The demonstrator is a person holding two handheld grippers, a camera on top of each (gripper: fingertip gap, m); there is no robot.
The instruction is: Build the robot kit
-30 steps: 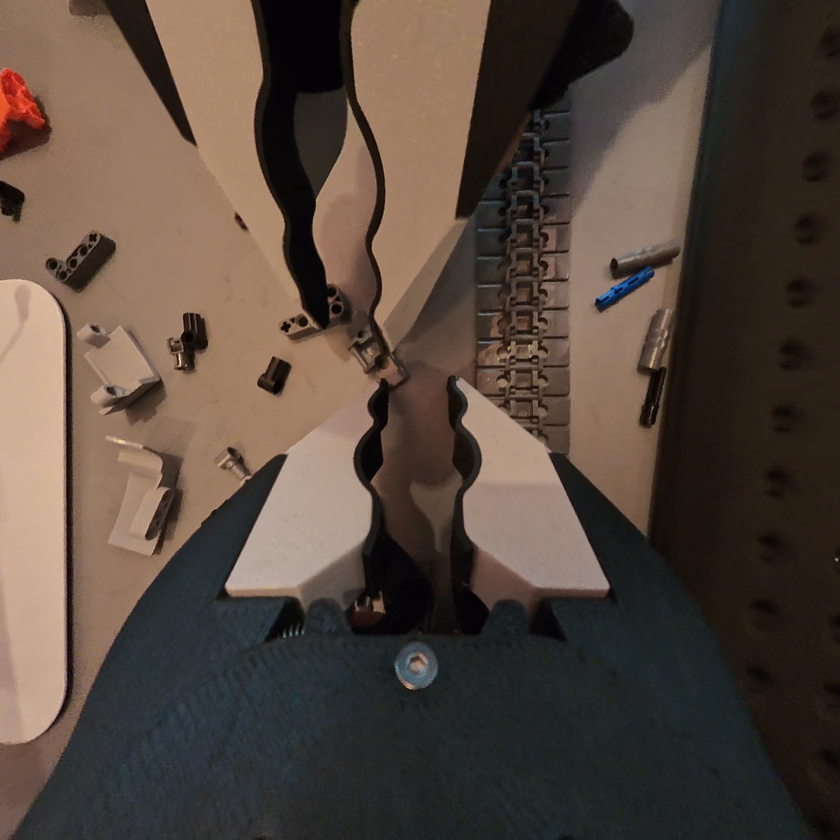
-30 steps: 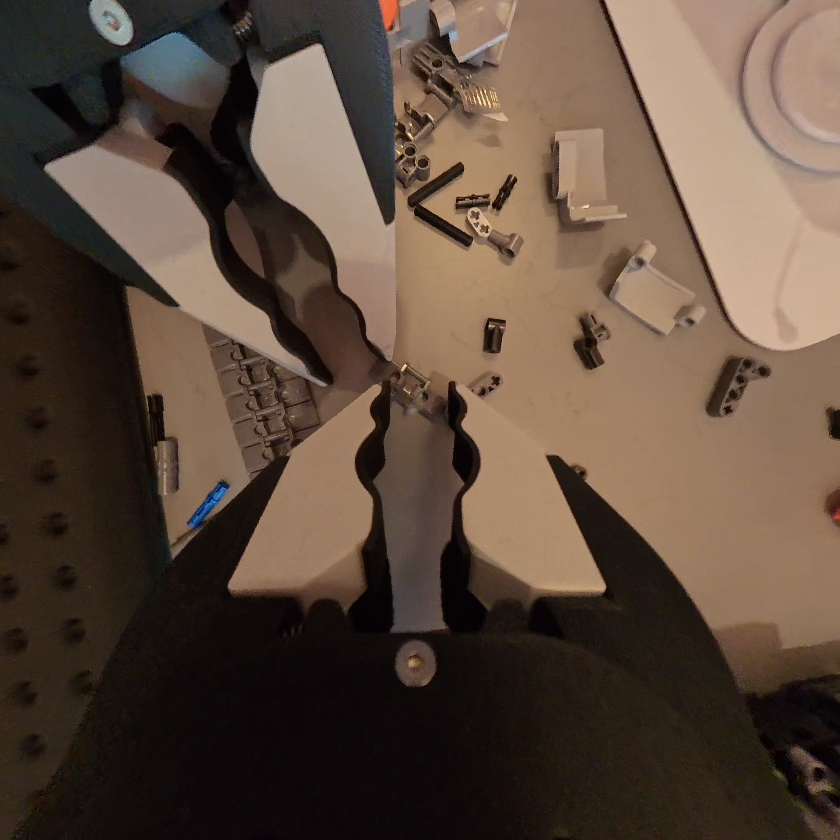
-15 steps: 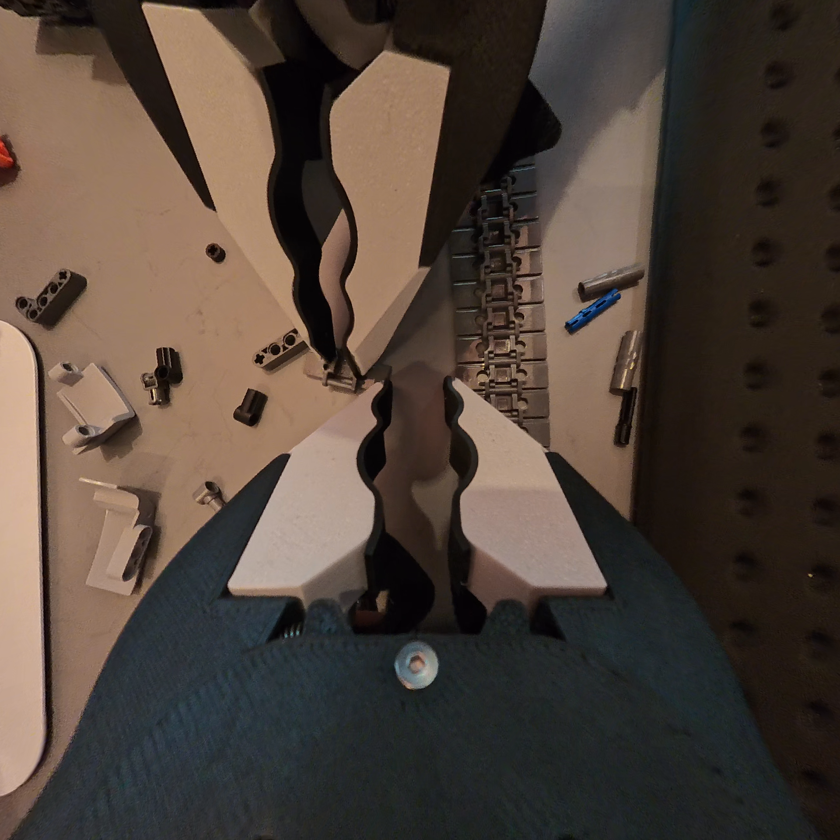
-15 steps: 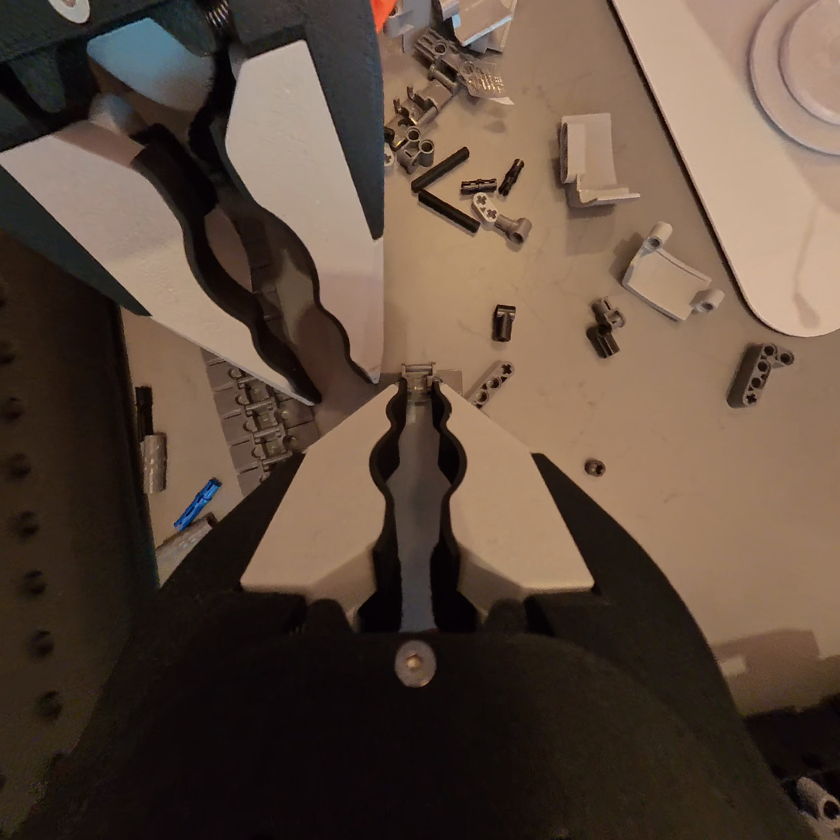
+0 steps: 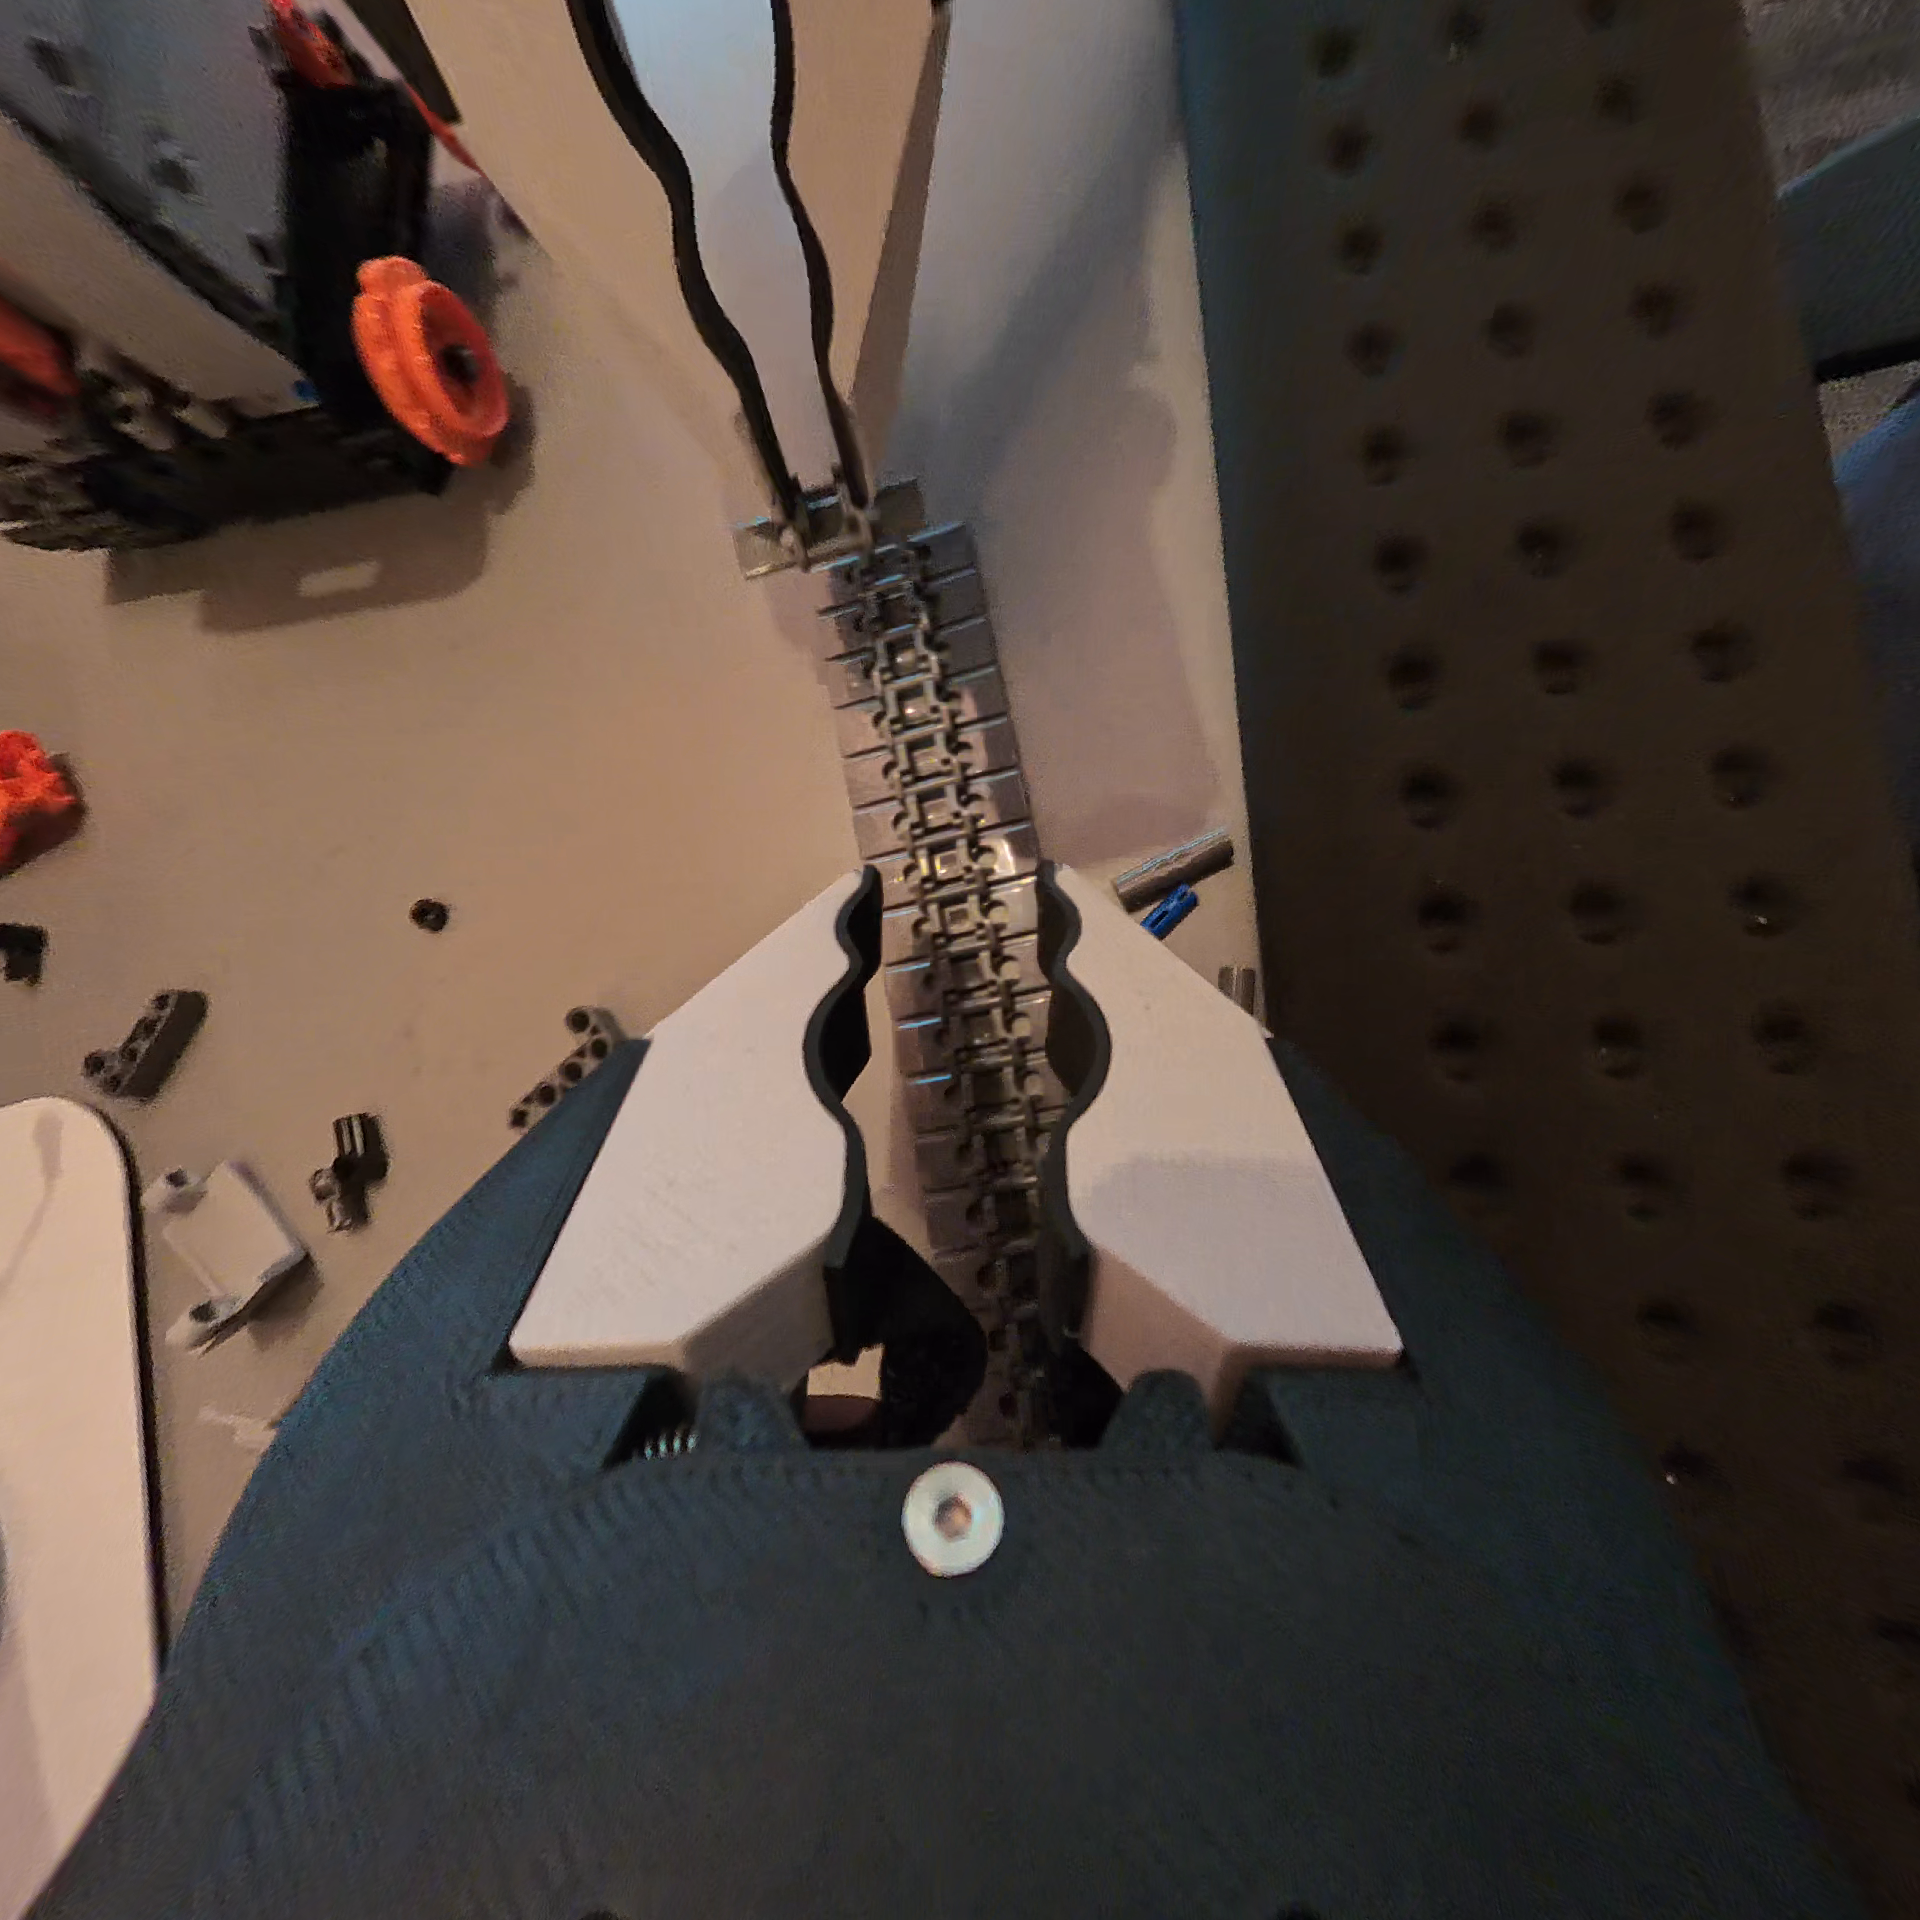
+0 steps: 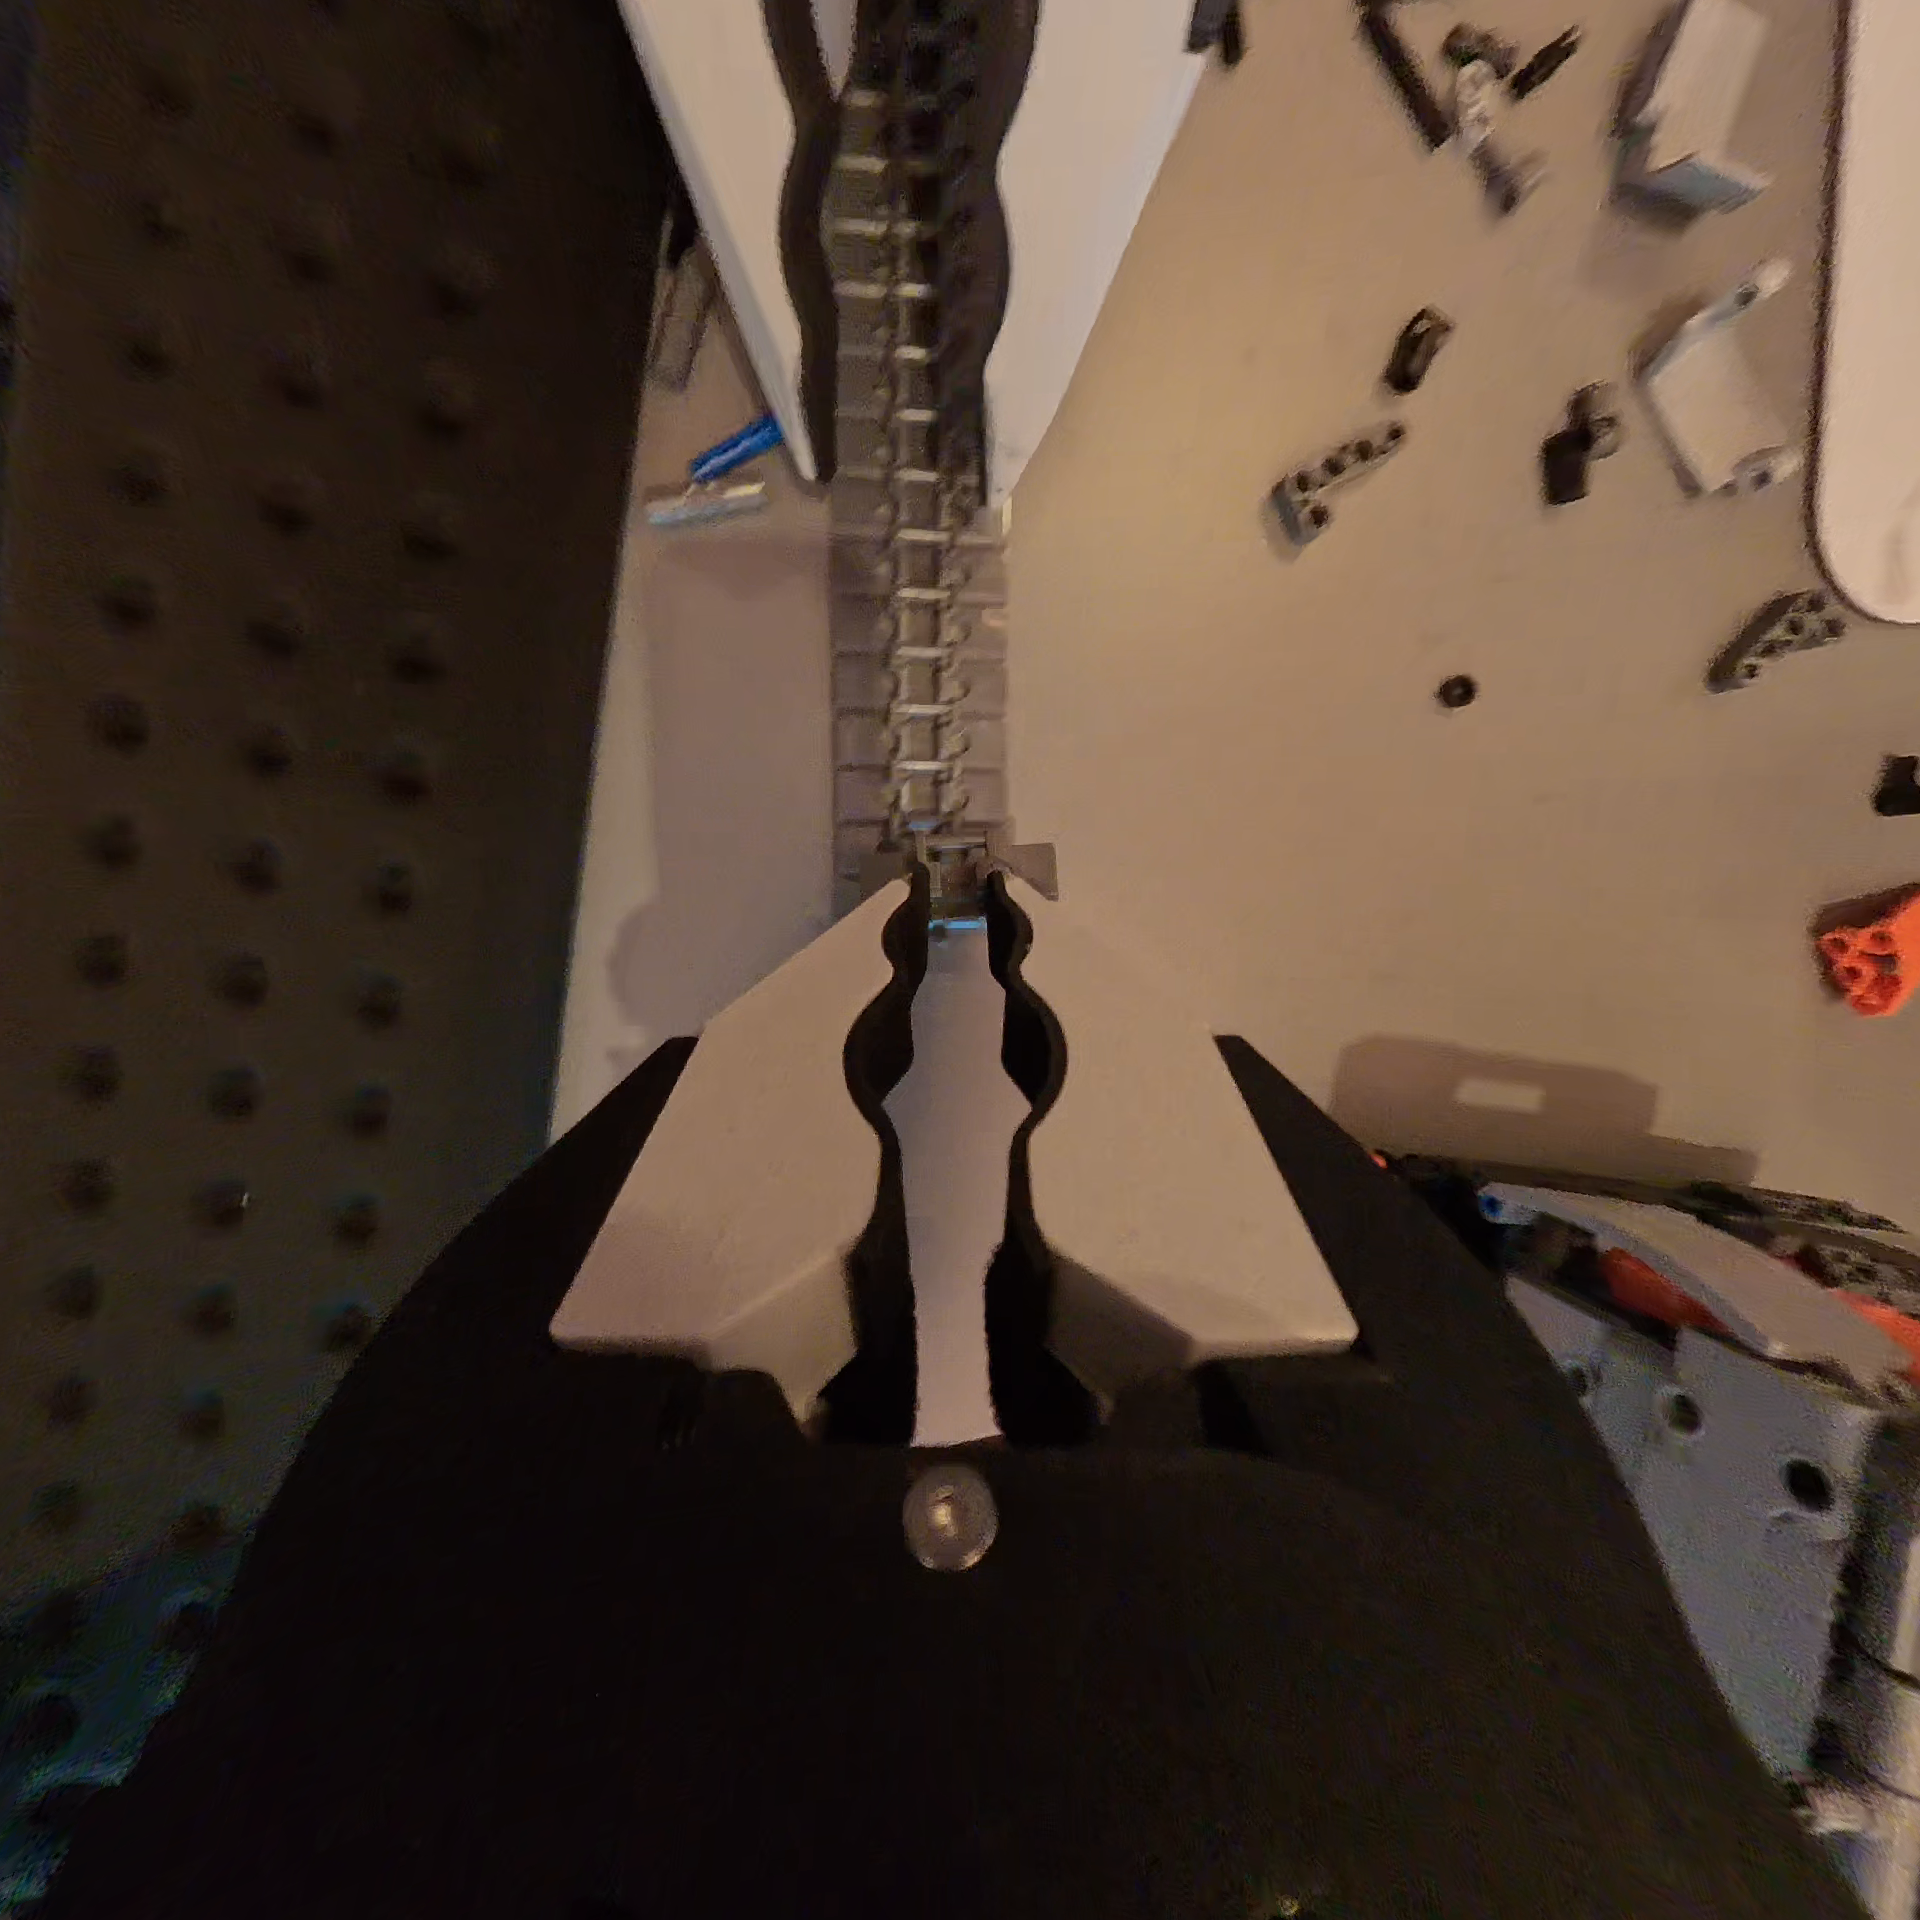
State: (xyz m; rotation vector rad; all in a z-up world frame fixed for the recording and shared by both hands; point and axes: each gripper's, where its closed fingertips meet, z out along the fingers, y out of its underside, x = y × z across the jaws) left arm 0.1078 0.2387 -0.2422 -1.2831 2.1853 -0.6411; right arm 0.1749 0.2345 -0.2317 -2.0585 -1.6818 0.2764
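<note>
- My right gripper [image 6: 958, 883] pinches a single grey track link [image 6: 951, 902] at the tread chain's [image 5: 928, 727] end.
- My left gripper [image 5: 958, 894] straddles the chain, fingers apart, near the desk's [image 5: 468, 748] perforated edge.

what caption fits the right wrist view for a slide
Right gripper pinching a small grey link at the end of a grey tread chain on the table.
</note>
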